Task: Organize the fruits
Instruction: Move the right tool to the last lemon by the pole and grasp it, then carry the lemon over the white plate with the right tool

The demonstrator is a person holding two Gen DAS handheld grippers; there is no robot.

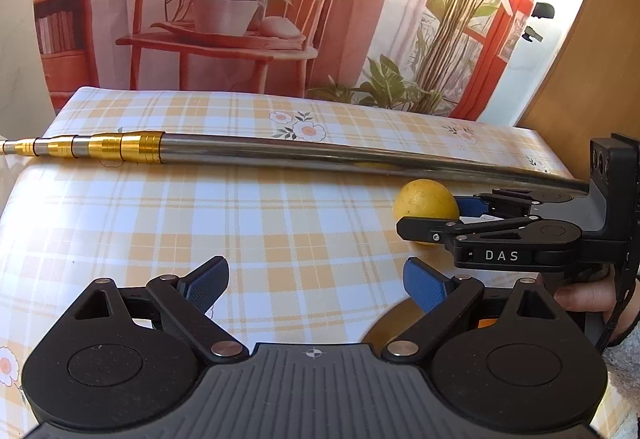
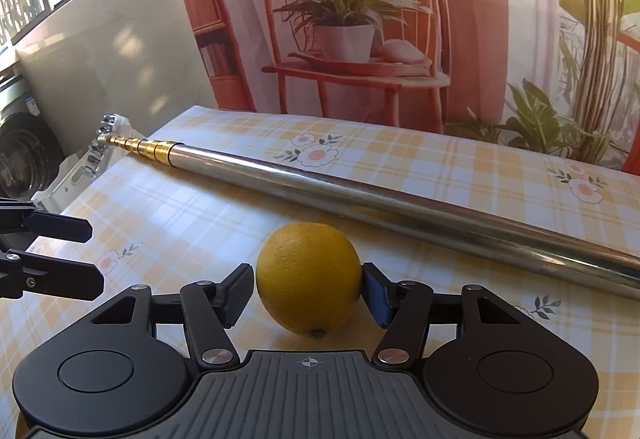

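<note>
So far we have only our right gripper [image 2: 308, 291] clasping the lemon [image 2: 308, 279] on the checked tablecloth [image 2: 160, 223], our left gripper [image 1: 316, 285] spread with nothing between its fingers at nine o'clock, the telescopic pole [image 2: 360, 199] lying beyond at twelve, and no container visible, so sorting looks barely begun.

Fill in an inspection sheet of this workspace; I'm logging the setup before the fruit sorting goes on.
Surface: table under a yellow plaid floral cloth.
Job's things: one lemon resting on the cloth.
Clutter: telescopic metal pole lying behind the lemon.
Grippers: right tool pads flank the lemon, contact unclear; left tool open, empty.
Cables: nothing seen.
Surroundings: printed backdrop of a chair and plants; a hand on the right tool.
</note>
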